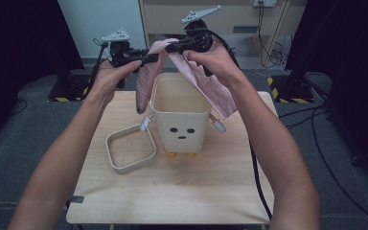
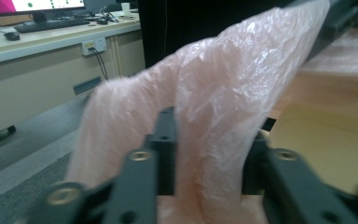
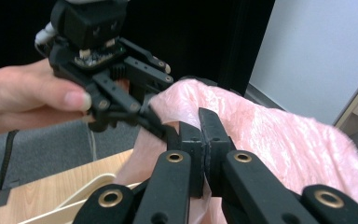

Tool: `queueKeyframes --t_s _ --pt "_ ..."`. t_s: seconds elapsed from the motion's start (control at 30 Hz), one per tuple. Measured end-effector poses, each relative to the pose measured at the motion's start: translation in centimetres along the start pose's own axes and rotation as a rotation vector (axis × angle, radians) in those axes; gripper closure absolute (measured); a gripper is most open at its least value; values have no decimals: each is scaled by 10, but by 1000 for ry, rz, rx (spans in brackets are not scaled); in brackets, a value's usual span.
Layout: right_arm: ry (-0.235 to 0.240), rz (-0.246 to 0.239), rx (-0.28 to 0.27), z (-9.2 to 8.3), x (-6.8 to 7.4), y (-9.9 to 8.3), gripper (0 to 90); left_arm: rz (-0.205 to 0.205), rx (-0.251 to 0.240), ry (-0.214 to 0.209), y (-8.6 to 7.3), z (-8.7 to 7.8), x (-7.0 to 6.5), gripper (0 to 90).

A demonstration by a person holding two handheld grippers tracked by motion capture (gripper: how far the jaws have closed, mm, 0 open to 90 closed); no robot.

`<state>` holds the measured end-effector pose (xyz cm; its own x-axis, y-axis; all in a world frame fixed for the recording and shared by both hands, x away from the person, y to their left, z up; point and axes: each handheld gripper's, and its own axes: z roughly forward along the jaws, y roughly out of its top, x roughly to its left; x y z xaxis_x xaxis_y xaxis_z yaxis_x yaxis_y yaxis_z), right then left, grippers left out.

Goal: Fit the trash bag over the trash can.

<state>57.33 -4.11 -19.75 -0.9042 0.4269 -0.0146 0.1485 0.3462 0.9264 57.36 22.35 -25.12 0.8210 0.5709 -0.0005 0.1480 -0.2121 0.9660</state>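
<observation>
Overhead, from the high view, a thin pink plastic bag (image 1: 199, 79) is stretched across the upper middle of the frame, above a beige bin (image 1: 179, 112) with a little face on its front. The bag's long axis runs roughly left to right between the two tools, then droops: one flap hangs down the bin's left side, the wider one slopes toward the bin's right rim. The left hand-held gripper (image 1: 154, 56) pinches the bag's left end; the right hand-held gripper (image 1: 171, 47) pinches it close by, just right of that. The bin's mouth faces straight up, open. A loose beige ring frame (image 1: 130, 148) lies on the worktop (image 1: 172, 191) at lower left of the bin, and the near half of the worktop is bare.

Next, the left gripper view: the bag (image 2: 214, 102) rises from between the jaws toward the upper right, film caught between them.

Lastly, the right gripper view: jaws pressed together on the bag (image 3: 270, 135), with the left hand-held gripper (image 3: 156, 122) at upper left, nipping the same edge.
</observation>
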Motion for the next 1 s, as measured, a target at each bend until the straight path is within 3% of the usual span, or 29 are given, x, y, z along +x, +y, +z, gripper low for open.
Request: queueKeyframes --t_s 0.03,0.2,0.43,0.53,0.7,1.0 --pt "-5 -13 11 0 2 0 899 -5 0 3 1 -2 0 749" --pt "-16 -63 59 7 12 -3 867 -8 7 58 4 -11 0 852" --pt "-35 -88 105 7 27 -9 470 -13 -8 98 8 -30 8 872" --pt "-41 -86 121 1 30 -13 401 -20 -7 122 9 -36 13 874" --pt "-45 -101 149 -11 35 -19 356 -17 5 167 11 -45 21 874" --pt "-58 -63 121 -31 31 -32 341 -35 -42 146 10 -54 39 885"
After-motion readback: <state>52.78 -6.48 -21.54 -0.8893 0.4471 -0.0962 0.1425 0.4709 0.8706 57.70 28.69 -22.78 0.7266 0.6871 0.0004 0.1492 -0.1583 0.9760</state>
